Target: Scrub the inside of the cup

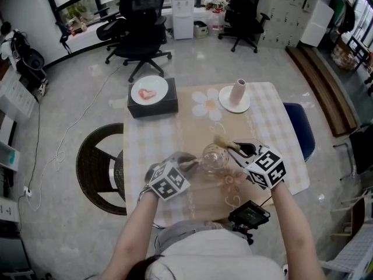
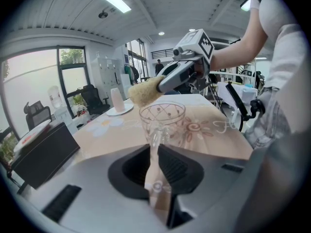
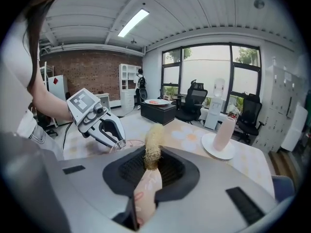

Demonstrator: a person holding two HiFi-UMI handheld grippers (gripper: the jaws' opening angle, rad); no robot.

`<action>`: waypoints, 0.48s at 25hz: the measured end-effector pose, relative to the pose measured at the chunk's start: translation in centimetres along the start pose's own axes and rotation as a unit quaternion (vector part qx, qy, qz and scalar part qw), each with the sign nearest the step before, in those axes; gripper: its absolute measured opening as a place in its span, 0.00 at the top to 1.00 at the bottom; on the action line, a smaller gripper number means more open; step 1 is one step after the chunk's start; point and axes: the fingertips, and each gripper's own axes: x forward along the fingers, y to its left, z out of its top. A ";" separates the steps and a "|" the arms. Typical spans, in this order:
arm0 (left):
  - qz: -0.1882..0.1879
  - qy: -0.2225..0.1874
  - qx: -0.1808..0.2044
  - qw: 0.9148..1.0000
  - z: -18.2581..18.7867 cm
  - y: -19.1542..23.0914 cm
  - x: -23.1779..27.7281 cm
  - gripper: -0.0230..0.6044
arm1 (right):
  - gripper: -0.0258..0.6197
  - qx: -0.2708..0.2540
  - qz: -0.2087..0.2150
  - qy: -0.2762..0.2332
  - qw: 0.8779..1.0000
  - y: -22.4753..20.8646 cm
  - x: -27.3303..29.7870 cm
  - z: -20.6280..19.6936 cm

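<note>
The glass cup (image 2: 162,116) stands upright near the middle of the table (image 1: 280,127), over the beige strip of a checked cloth (image 1: 145,139); whether its base rests on the cloth cannot be told. The left gripper (image 2: 155,149) comes at it from the person's side, and its fingers (image 2: 179,168) are pinched on the cup's clear handle. The right gripper (image 3: 151,165) has its fingers (image 3: 132,171) clamped on the pale printed handle of a brush (image 3: 153,144), whose straw-coloured bristle head points away from the person. In the left gripper view that head sits just above the cup's rim on its far side, not down inside the glass. Toward the far end of the table, well apart from the cup, a white plate (image 1: 150,90) with something red on it lies on a black box (image 1: 152,106), and a pale pink cylinder (image 1: 238,91) stands upright on a white saucer (image 1: 233,105). A small black device (image 1: 249,214) sits at the near edge by the person's right arm
</note>
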 end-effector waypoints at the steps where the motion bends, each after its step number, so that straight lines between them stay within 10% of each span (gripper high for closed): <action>1: 0.000 0.000 0.000 1.000 0.0 0.0 0.0 0.87 | 0.87 0.006 0.000 -0.002 1.000 0.0 -0.2 -0.1; 12: 0.000 -0.002 -0.002 1.000 -0.1 0.1 0.0 0.87 | 0.87 0.028 -0.011 -0.013 0.999 -0.2 -2.0 -1.1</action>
